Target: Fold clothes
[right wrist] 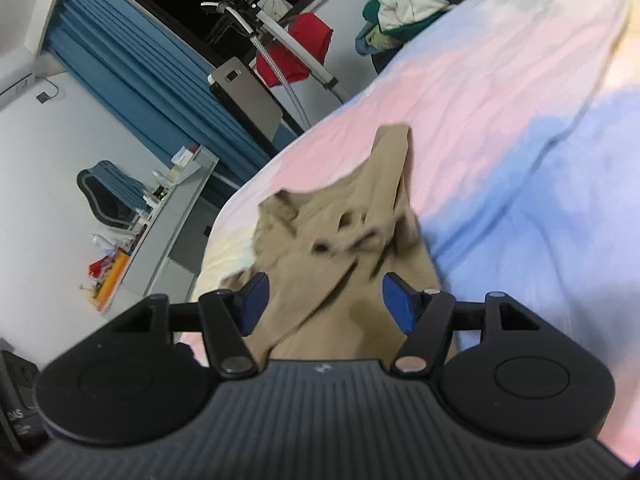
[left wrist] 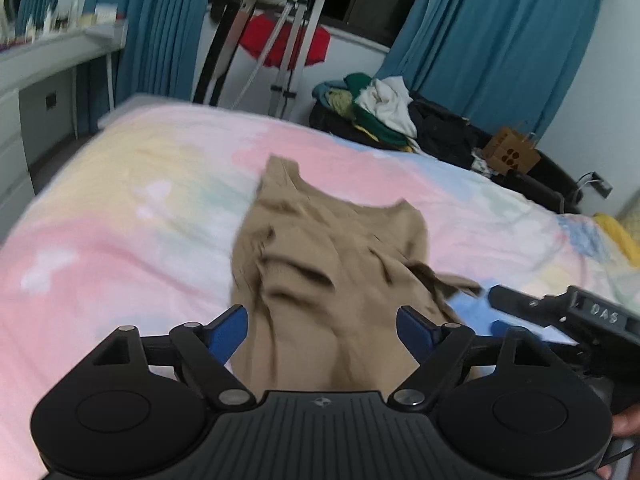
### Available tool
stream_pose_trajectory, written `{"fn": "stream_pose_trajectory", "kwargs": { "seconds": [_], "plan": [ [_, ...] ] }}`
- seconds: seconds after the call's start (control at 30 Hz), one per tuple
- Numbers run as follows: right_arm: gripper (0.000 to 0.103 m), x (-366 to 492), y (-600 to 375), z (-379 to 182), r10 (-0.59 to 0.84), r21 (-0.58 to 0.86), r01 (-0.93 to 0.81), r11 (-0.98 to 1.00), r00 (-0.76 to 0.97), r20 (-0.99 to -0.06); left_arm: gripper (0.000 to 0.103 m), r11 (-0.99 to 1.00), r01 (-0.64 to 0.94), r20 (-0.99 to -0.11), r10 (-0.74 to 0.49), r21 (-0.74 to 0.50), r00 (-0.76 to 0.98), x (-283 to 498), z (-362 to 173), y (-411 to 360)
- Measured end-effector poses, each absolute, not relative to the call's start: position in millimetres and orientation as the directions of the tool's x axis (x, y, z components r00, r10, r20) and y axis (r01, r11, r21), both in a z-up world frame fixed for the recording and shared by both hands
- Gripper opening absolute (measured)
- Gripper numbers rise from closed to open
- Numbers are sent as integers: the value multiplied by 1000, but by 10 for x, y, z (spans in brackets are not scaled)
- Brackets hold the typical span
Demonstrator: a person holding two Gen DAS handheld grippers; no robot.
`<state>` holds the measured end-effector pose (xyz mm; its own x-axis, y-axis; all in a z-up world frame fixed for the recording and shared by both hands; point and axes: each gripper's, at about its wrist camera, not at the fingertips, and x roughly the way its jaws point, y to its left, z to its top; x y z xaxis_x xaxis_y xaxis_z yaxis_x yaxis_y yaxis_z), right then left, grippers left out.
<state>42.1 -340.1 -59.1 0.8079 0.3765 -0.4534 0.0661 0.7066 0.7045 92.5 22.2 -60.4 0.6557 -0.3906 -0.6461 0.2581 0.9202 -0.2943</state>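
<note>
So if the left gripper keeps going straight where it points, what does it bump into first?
Most likely the tan garment. It lies rumpled on the pastel bedsheet right between and ahead of the left gripper, whose jaws stand open. Depth is blurry, so that's a best guess.

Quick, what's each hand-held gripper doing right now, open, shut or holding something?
Left hand-held gripper: open, tan shirt lying between its fingers, not gripped.
Right hand-held gripper: open, same shirt between its fingers.
</note>
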Motion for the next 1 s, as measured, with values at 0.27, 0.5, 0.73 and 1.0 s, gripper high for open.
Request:
{"fn": "stream_pose_trajectory", "kwargs": {
  "seconds": [0.27,0.5,0.73,1.0],
  "plan": [
    [66,-23,-3295,-911,547,846,126,518,712,-441,85,870,68,-721,-446,-488,530,581,-865,322],
    [66,-21,-3244,-1239,617,885,237,401,644,-453,85,830,-99,-783,-470,-549,407,754,-1326,429],
    [66,35,-3196,-1437,658,907,289,306,624,-421,81,715,-213,-725,-554,-666,411,954,-1606,639],
    [66,80,-3143,-1604,681,934,321,158,650,-338,25,696,-166,-662,-540,-698,520,1037,-1505,725]
  ]
}}
